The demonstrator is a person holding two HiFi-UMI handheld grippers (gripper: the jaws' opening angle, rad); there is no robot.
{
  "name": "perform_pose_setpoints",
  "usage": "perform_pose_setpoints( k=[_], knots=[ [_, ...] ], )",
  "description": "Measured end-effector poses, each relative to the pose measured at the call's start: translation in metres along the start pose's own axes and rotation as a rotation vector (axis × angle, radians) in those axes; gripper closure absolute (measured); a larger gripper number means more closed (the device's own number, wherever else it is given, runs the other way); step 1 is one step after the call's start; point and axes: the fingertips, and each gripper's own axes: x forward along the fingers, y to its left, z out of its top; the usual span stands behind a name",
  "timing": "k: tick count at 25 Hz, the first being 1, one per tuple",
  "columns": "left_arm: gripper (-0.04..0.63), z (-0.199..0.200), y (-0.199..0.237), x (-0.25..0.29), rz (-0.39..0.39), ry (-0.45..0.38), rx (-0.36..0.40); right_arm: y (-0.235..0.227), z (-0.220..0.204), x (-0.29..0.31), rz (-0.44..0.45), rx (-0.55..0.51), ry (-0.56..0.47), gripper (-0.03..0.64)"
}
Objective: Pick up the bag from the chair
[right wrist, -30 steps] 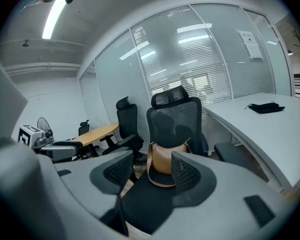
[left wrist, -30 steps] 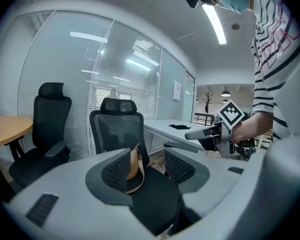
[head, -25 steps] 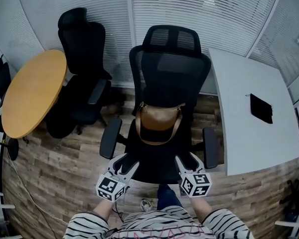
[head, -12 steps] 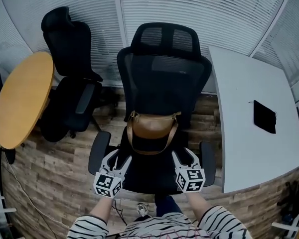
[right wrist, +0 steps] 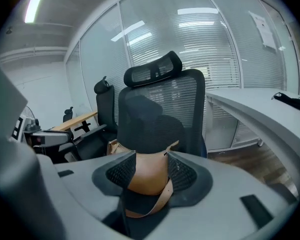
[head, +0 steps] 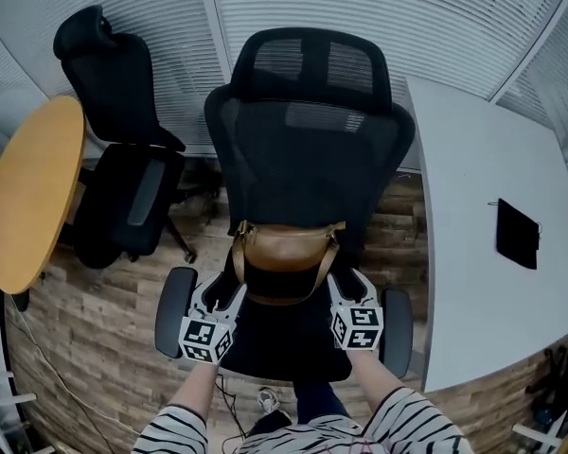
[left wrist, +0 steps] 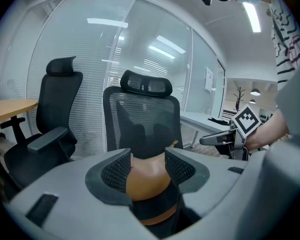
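A brown leather bag [head: 286, 248] leans against the backrest on the seat of the black office chair [head: 308, 149], its strap looping down over the seat. My left gripper [head: 221, 296] is open at the bag's lower left, just short of it. My right gripper [head: 346, 289] is open at the bag's lower right, also a little short. In the left gripper view the bag [left wrist: 147, 180] shows beyond the gap between the jaws. In the right gripper view the bag [right wrist: 148, 175] and its strap show the same way. Neither gripper holds anything.
A second black chair [head: 118, 149] stands at the left beside a round wooden table [head: 28, 192]. A white desk [head: 488, 225] runs along the right with a black pouch [head: 518, 234] on it. The chair's armrests [head: 174, 310] flank both grippers. Blinds cover the glass wall behind.
Both grippers have moved forward over the seat toward the bag, one to each side of it. The view has closed in on the chair. The bag has not moved.
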Motion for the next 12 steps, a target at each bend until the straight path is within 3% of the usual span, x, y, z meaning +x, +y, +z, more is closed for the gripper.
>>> perform_pose_setpoints(
  k=[12],
  knots=[
    [0.385,-0.024,0.048,0.092,0.062,0.088,-0.043,-0.048,-0.017,0.094,-0.042,0.125,0.038,0.411]
  ],
)
